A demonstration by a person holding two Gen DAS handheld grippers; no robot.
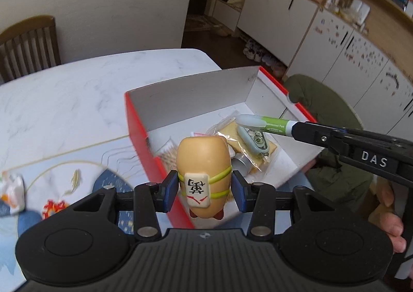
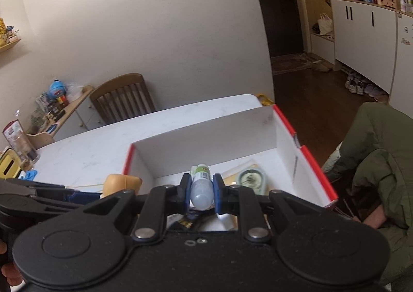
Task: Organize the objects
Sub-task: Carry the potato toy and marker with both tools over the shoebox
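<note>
My left gripper [image 1: 205, 190] is shut on a tan bread-shaped toy [image 1: 204, 157] that has a mahjong tile strapped on with green bands. It holds the toy above the near-left edge of a red box with white inner walls [image 1: 180, 101]. My right gripper [image 2: 201, 190] is shut on a green and white fluorescent pen [image 2: 200, 183], held over the inside of the box [image 2: 206, 127]. From the left wrist view the pen [image 1: 263, 124] comes in from the right above a bagged correction tape [image 1: 255, 137]. The toy [image 2: 124, 182] also shows at the left of the right wrist view.
The box stands on a white marble table [image 1: 77, 90] beside a fish-pattern placemat [image 1: 64, 178]. In it also lie a silver cylinder [image 1: 241, 163] and a striped packet [image 1: 165, 155]. A wooden chair [image 2: 124, 96] stands behind the table, and an olive jacket [image 2: 374, 150] lies to the right.
</note>
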